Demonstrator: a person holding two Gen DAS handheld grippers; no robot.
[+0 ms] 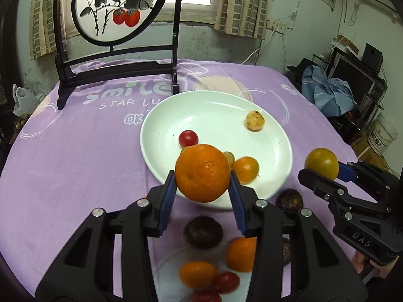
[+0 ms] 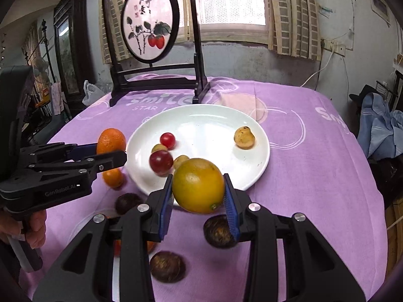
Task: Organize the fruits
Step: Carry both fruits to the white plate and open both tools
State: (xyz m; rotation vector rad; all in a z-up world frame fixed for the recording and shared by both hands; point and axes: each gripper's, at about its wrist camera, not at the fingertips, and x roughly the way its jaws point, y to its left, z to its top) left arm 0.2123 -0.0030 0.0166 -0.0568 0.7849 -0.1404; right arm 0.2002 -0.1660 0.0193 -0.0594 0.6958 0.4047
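While both grippers are hanging over the purple tablecloth (image 2: 314, 156), each is gripping a fruit. The left gripper (image 1: 202, 191) is clamping its blue pads on an orange (image 1: 202, 173), which is sitting above the near rim of the white plate (image 1: 214, 110). The right gripper (image 2: 199, 196) is clamping a yellow-green citrus (image 2: 198, 185), likewise at the plate's near edge. A cherry tomato (image 1: 188, 138), a speckled yellow fruit (image 1: 255, 120) and a few small fruits are lying in the plate. Dark round fruits (image 2: 167, 266), possibly passion fruit, are lying on the cloth nearby, blurred. A painted screen (image 1: 118, 10) is standing behind the plate.
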